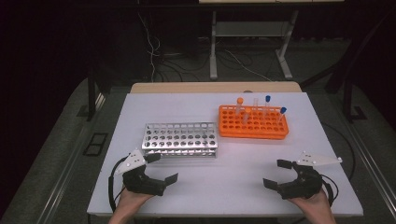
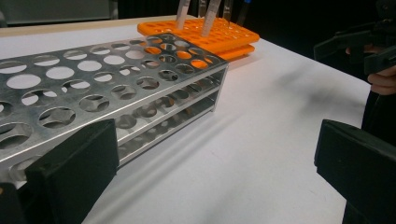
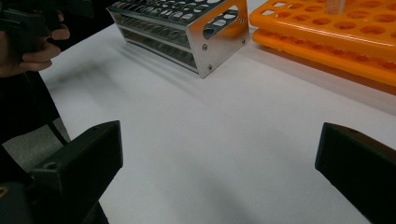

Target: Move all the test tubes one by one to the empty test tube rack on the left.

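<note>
1. The left gripper (image 1: pixel 163 169) rests at the near edge of the table (image 1: pixel 201 105), just in front of the metal rack's left end. Its jaws are spread wide and grasp nothing.
2. The metal rack (image 1: pixel 180 139) stands left of the table's middle. All its holes that can be seen are empty.
3. The orange rack (image 1: pixel 253 122) stands behind and to the right of the metal rack, close to it but apart. It holds several tubes (image 1: pixel 266 106) upright in its back rows, some with blue caps, one with an orange cap.
4. The right gripper (image 1: pixel 276 173) rests near the table's front edge, well in front of the orange rack. Its jaws are released too, with only bare table between them.
</note>
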Motion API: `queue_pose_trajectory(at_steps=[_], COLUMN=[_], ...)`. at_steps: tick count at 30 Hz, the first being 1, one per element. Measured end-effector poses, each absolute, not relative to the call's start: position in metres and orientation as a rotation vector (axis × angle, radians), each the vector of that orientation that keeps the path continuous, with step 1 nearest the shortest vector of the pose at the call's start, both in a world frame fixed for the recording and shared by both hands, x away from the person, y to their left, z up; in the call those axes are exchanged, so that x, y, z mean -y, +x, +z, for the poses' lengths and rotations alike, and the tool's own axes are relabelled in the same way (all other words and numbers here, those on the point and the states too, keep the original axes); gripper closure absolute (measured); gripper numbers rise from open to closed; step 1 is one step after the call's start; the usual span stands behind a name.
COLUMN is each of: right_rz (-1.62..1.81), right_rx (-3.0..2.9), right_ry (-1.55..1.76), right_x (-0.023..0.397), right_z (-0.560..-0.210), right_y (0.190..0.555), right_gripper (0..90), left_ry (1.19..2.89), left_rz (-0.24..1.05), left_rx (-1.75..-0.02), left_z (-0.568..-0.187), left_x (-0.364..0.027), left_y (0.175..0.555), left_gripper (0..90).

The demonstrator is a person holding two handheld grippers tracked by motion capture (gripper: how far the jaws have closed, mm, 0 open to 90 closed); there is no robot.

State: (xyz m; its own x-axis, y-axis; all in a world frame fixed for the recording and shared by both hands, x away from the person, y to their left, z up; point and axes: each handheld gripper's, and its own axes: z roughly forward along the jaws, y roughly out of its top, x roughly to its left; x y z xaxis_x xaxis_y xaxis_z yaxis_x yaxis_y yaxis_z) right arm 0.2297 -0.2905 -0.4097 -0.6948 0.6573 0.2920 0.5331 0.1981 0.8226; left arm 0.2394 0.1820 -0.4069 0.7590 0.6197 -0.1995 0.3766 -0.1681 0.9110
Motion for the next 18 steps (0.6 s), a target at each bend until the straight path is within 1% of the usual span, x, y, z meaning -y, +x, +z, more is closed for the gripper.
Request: queue_pose_trajectory(at_steps=[18], right_rz=[1.482], right_rx=[-2.363], right_ry=[1.177], right_x=[0.2868], right_z=[-0.4095], right_y=[0.2279], right_gripper=[0.5], left_ry=[1.799], left_rz=[0.227], left_rx=[-0.767], left_z=[-0.4085], left_x=[-0.1803], left_y=[0.2411], left_gripper=[0.0])
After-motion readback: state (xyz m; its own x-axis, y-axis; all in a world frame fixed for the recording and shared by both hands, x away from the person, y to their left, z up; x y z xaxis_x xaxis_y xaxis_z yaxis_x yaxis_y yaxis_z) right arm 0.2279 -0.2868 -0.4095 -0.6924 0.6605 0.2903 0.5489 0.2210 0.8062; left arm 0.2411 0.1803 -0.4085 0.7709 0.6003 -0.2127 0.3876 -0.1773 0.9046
